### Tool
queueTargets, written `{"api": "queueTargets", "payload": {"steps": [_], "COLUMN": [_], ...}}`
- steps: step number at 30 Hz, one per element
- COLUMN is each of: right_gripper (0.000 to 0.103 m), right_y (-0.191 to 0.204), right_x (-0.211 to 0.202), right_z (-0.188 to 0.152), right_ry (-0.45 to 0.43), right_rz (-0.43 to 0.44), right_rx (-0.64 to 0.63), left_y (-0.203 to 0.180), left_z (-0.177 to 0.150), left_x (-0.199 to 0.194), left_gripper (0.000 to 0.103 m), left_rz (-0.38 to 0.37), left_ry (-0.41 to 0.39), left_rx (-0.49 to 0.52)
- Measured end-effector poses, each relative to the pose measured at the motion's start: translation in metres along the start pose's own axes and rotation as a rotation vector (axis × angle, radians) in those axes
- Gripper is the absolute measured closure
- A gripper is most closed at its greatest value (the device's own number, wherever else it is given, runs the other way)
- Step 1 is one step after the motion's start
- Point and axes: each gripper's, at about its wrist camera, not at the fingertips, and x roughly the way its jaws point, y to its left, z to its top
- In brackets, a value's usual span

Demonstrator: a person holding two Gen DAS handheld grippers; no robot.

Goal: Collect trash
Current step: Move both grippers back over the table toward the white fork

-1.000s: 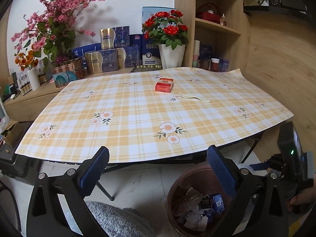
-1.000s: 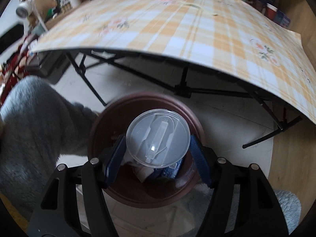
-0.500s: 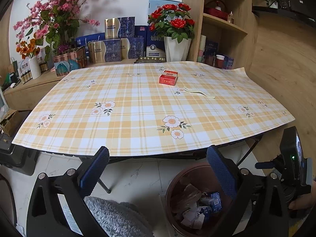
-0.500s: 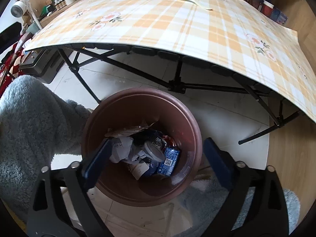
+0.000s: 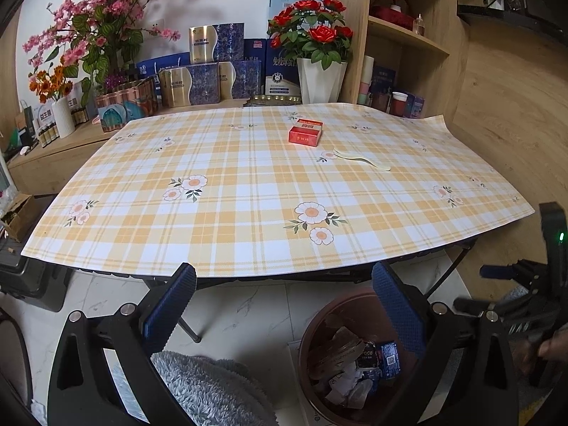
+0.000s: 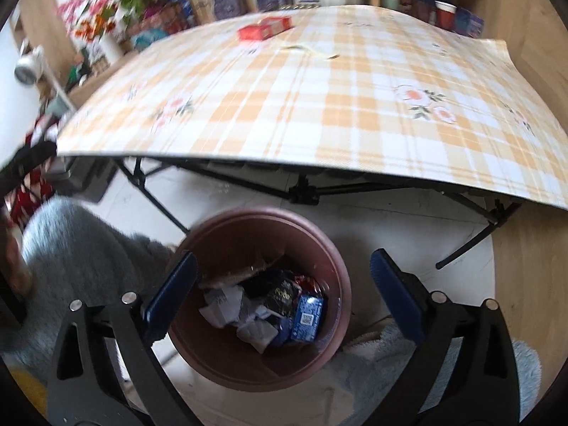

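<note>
A brown round bin [image 6: 330, 284] stands on the floor in front of the table, holding paper scraps and small blue packets; it also shows in the left wrist view [image 5: 312, 323]. A red box [image 5: 306, 133] and a pale plastic spoon [image 5: 362, 160] lie on the checked tablecloth [image 5: 248, 191]; both also show in the right wrist view, the box [image 6: 264, 28] and the spoon [image 6: 312, 50]. My left gripper [image 5: 284, 305] is open and empty, low before the table edge. My right gripper [image 6: 282, 294] is open and empty above the bin.
Flower vases and boxes [image 5: 209, 71] line the counter behind the table. A wooden shelf unit [image 5: 408, 35] stands at the back right. Black folding table legs [image 6: 301, 188] cross under the cloth. Grey fluffy fabric [image 6: 81, 248] lies left of the bin.
My right gripper opened and dropped the clear plastic lid into the bin, then lifted and tilted up toward the table. My left gripper rose a little.
</note>
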Motion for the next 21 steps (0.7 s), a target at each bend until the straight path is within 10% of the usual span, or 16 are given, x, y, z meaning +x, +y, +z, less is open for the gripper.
{"api": "queueTargets", "payload": {"steps": [9, 21], "right_gripper": [0.007, 0.007], "right_y": [-0.033, -0.026], "right_x": [-0.008, 0.004], "right_z": [0.017, 0.118], "right_ry": [-0.053, -0.127], "right_rz": [0.033, 0.048], "right_rx": [0.122, -0.133], "left_y": [0.001, 0.003], "left_z": [0.001, 0.007], "left_x": [0.011, 0.029], "left_gripper": [0.006, 0.006], "left_rz": [-0.003, -0.045], "left_ry": [0.035, 0.088], "left_rx": [-0.008, -0.056]}}
